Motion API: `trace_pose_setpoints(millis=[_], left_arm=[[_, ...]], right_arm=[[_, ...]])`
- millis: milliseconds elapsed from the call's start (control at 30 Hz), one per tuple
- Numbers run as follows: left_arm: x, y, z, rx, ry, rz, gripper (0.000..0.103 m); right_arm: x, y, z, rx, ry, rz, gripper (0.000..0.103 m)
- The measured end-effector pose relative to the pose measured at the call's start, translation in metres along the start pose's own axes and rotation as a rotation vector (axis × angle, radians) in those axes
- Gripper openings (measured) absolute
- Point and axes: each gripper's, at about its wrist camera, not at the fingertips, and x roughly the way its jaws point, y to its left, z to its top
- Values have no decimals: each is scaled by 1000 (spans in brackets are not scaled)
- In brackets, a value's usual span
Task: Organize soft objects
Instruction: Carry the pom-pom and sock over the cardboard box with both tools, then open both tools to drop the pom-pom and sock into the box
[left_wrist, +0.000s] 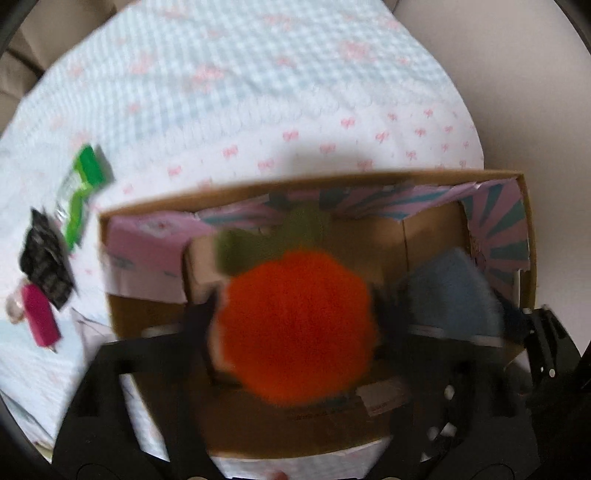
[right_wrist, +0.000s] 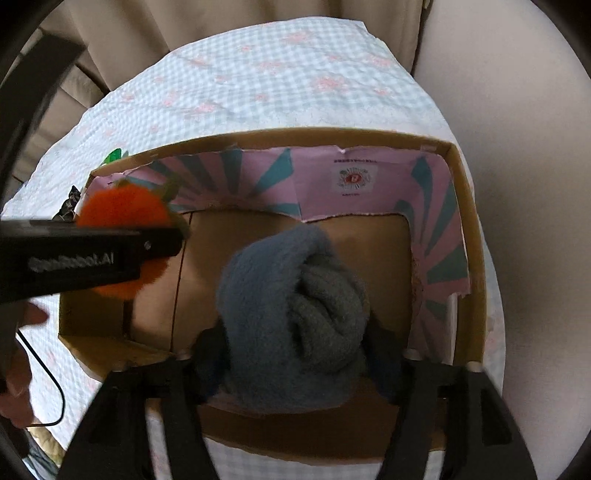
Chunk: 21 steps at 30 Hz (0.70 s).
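Inside the cardboard box (right_wrist: 476, 258) we find an orange plush (left_wrist: 295, 328) between the left gripper's (left_wrist: 295, 325) wide-open jaws, and beside it a blue rolled cloth (right_wrist: 295, 325) between the right gripper's (right_wrist: 291, 350) parted jaws; grip unclear.

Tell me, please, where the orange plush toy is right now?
The orange plush toy is over the open cardboard box, between the left gripper's fingers; in the right wrist view it sits at the box's left end.

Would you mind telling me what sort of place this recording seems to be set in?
Probably a home, most likely a table with a cloth over it. A quilted check cloth with pink bows covers the surface, beige curtains hang behind, and a cut-down cardboard box sits ready for soft things.
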Motion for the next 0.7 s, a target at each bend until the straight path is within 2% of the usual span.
trace_pose_setpoints(millis=[33, 67, 433, 700], left_arm=[[-6, 0, 1, 3, -24, 6, 103], [-10, 0, 1, 5, -30, 7, 103], [-35, 9, -4, -17, -57, -37, 103], [-87, 16, -24, -19, -129, -51, 103]], right_arm=[[-1, 1, -1, -6, -13, -9, 93], [-4, 2, -2, -15, -29, -19, 102], [-35, 8, -9, -13, -80, -40, 103], [-85, 17, -10, 25, -155, -34, 103]])
